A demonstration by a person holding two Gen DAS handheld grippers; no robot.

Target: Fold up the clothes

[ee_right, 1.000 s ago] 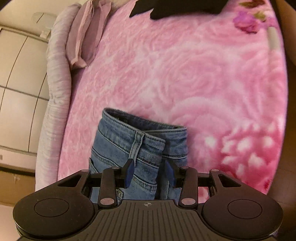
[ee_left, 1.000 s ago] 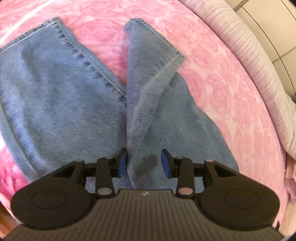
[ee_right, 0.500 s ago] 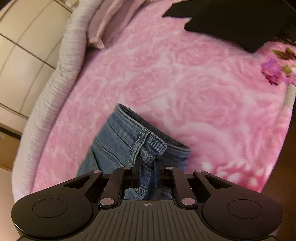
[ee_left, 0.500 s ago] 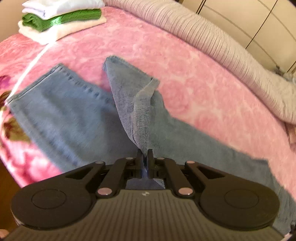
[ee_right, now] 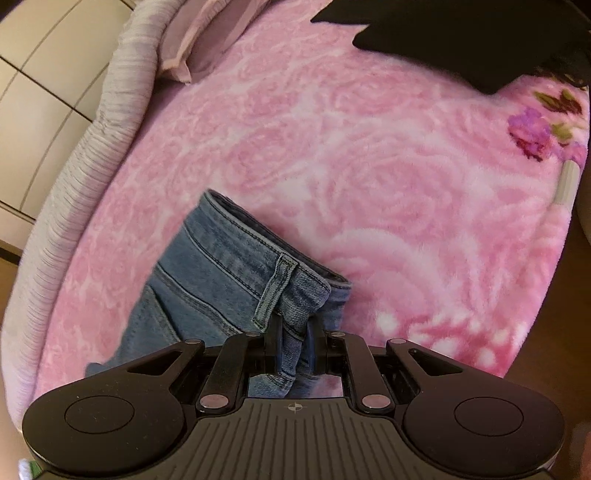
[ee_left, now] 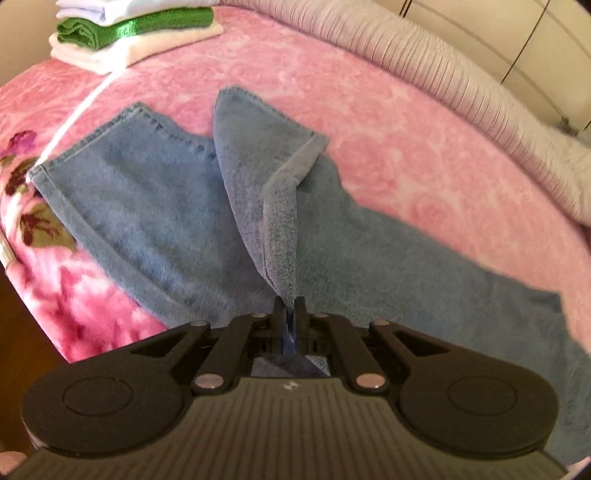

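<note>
Blue jeans (ee_left: 155,206) lie spread on a pink rose-patterned blanket (ee_left: 388,122). In the left wrist view my left gripper (ee_left: 290,308) is shut on a pinched ridge of the right trouser leg, which rises as a tent towards the hem (ee_left: 266,122). The other leg lies flat to the left. In the right wrist view my right gripper (ee_right: 293,326) is shut on the jeans' waistband (ee_right: 258,254) near a belt loop (ee_right: 275,291), lifting that corner off the blanket (ee_right: 369,155).
A stack of folded white, green and cream clothes (ee_left: 129,29) sits at the bed's far left corner. A striped grey bolster (ee_left: 461,77) runs along the far side. A dark garment (ee_right: 461,33) lies at the top right of the right wrist view. The bed edge is close at the left (ee_left: 33,295).
Both grippers went from open to shut on the denim. The left one has lifted and pulled the trouser leg up into a ridge; the right one has raised the waistband slightly.
</note>
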